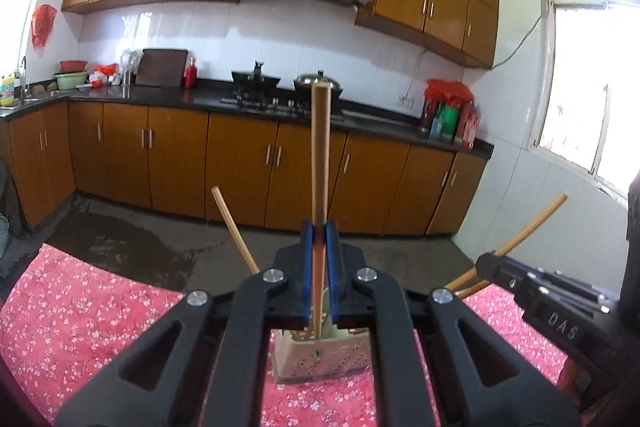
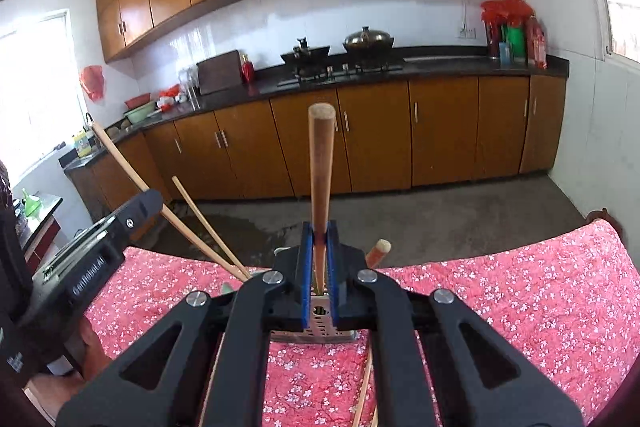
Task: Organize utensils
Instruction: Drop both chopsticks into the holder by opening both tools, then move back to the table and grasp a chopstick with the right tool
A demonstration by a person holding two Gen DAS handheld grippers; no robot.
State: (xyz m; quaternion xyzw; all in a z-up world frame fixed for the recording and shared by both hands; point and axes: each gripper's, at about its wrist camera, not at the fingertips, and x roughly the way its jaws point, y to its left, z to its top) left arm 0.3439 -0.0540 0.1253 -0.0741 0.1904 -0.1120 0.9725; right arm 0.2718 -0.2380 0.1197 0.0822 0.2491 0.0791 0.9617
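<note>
Low in the centre of each wrist view, the left gripper [image 1: 320, 227] and right gripper [image 2: 319, 229] each pinch a chopstick [image 1: 320, 155] [image 2: 320, 163] upright, likely to drop it into the perforated holder [image 1: 320, 355] standing below on the floral tablecloth [image 1: 80, 307].

utensil holder [image 1: 320, 359] half-hidden behind gripper, bottle labels [image 1: 448, 125] unreadable — too small

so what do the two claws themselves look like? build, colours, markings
Both match: matte black linkage arms with triangular cutouts and silver pivot screws, blue pads lining the fingers. Left claw, right claw. White lettering on the housings' sides: "DAS" on the right one, blurred on the left. No cables or sleeves visible.
</note>
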